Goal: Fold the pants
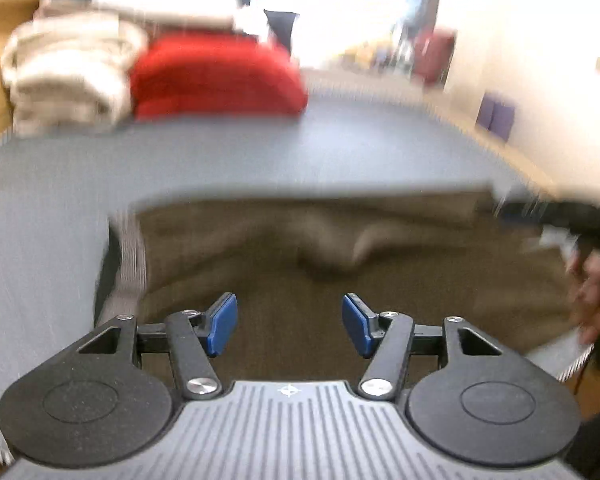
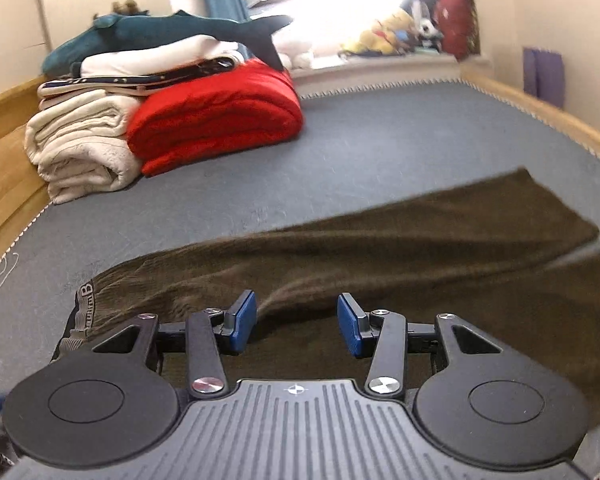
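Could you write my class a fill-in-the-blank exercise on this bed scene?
1. The dark olive-brown corduroy pants lie spread on a ____ bed cover.
2. Beside the rolled cream blanket sits a folded ____ blanket.
3. The left gripper and right gripper are both ____.
4. Atop the pile lies a teal plush ____.

Missing words: grey; red; open; shark

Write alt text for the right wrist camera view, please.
Open right gripper hovers over dark olive pants spread flat on a grey bed cover. Behind lie a red folded blanket, cream blankets and a plush shark.
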The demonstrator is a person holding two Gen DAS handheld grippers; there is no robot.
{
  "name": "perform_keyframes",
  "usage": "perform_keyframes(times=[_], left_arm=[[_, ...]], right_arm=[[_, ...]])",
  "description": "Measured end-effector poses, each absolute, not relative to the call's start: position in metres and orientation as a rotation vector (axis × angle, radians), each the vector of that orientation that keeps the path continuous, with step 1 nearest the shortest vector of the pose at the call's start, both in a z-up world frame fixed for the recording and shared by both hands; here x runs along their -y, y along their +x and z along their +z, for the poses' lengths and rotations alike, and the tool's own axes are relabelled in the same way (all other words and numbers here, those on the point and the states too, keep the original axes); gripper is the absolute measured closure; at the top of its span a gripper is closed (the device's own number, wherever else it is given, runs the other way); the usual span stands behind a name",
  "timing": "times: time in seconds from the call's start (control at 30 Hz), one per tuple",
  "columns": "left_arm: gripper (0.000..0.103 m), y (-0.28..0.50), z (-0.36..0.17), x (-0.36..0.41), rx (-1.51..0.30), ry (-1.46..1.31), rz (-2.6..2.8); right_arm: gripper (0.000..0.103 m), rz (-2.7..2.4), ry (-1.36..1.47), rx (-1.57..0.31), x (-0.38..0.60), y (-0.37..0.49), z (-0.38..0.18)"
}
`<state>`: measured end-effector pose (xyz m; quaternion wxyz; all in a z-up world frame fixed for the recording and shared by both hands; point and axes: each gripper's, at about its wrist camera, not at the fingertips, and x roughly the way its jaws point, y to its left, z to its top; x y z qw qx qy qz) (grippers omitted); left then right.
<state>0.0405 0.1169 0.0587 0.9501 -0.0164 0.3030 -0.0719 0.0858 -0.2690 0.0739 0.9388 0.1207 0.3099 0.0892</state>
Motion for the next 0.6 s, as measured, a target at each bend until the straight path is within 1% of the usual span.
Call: perform_keyframes(times=[0.03, 0.17, 0.27, 0.3, 0.33, 0.37, 0.4, 0.43, 0.47, 0.57, 0.6], left_arm=[[0.033, 0.041, 0.069, -0.117, -0.573, -0.020, -0.144], [0.033, 0.057, 0.090, -0.119, -0.502, -0.040, -0.153], [0.033, 0.078, 0.081, -0.126, -0.541, -0.095, -0.178], [0.036, 0.088, 0.075, -0.128, -0.572, -0.113, -0.186], [0.048, 0.098, 0.068, -0.129, -0.601, -0.121, -0.200], [0.065, 0.109, 0.060, -0.130, -0.621, -0.120, -0.208], [0.072, 0.120, 0.054, -0.132, -0.640, -0.116, -0.203], [0.083, 0.134, 0.048, -0.135, -0.663, -0.121, -0.198], [0.089, 0.151, 0.043, -0.139, -0.688, -0.138, -0.197], [0.089, 0.203, 0.041, -0.150, -0.750, -0.214, -0.192], [0.089, 0.218, 0.044, -0.154, -0.757, -0.235, -0.195]], right_arm=[[0.056, 0.187, 0.243, -0.632, 0.269, 0.089, 0.075], [0.056, 0.187, 0.276, -0.648, 0.271, 0.104, 0.076], [0.056, 0.184, 0.316, -0.663, 0.271, 0.111, 0.075], [0.056, 0.182, 0.328, -0.665, 0.270, 0.114, 0.075], [0.056, 0.182, 0.339, -0.666, 0.269, 0.115, 0.076], [0.056, 0.179, 0.344, -0.665, 0.267, 0.117, 0.078], [0.056, 0.178, 0.344, -0.658, 0.265, 0.117, 0.080], [0.056, 0.178, 0.338, -0.644, 0.264, 0.116, 0.082], [0.055, 0.174, 0.329, -0.638, 0.262, 0.115, 0.085], [0.058, 0.159, 0.306, -0.620, 0.259, 0.111, 0.093], [0.064, 0.160, 0.296, -0.620, 0.257, 0.112, 0.098]])
